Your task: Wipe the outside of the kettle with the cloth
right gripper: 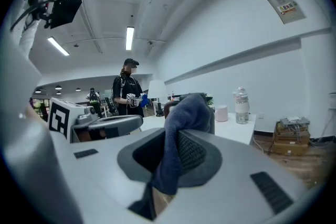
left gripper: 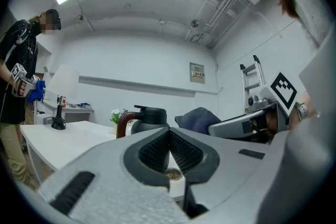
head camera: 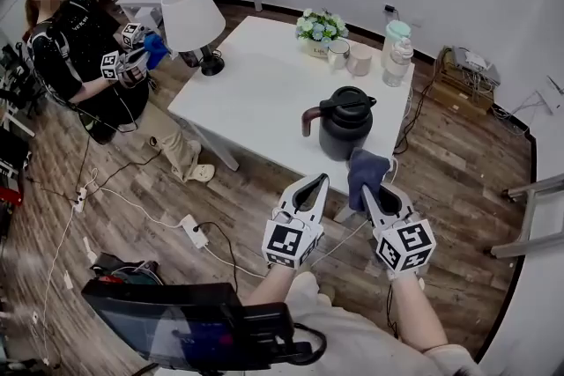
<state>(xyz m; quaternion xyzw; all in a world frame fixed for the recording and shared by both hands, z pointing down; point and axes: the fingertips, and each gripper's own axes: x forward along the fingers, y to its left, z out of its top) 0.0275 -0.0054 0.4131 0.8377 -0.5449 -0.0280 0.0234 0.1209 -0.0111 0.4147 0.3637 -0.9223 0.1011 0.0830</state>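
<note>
A dark kettle (head camera: 345,124) with a brown spout stands near the front edge of the white table (head camera: 256,92); in the left gripper view the kettle (left gripper: 146,118) shows just beyond the jaws. My right gripper (head camera: 365,190) is shut on a dark blue cloth (head camera: 366,172), held just in front of and below the kettle. The cloth (right gripper: 181,128) bunches up from between the jaws in the right gripper view and hides most of the kettle there. My left gripper (head camera: 320,180) hangs shut and empty, beside the right one, short of the table edge.
On the table stand a white lamp (head camera: 191,22), a flower pot (head camera: 320,29), two cups (head camera: 349,57) and two bottles (head camera: 396,50). Another person (head camera: 79,57) with grippers stands at the left. Cables and a power strip (head camera: 194,232) lie on the wooden floor.
</note>
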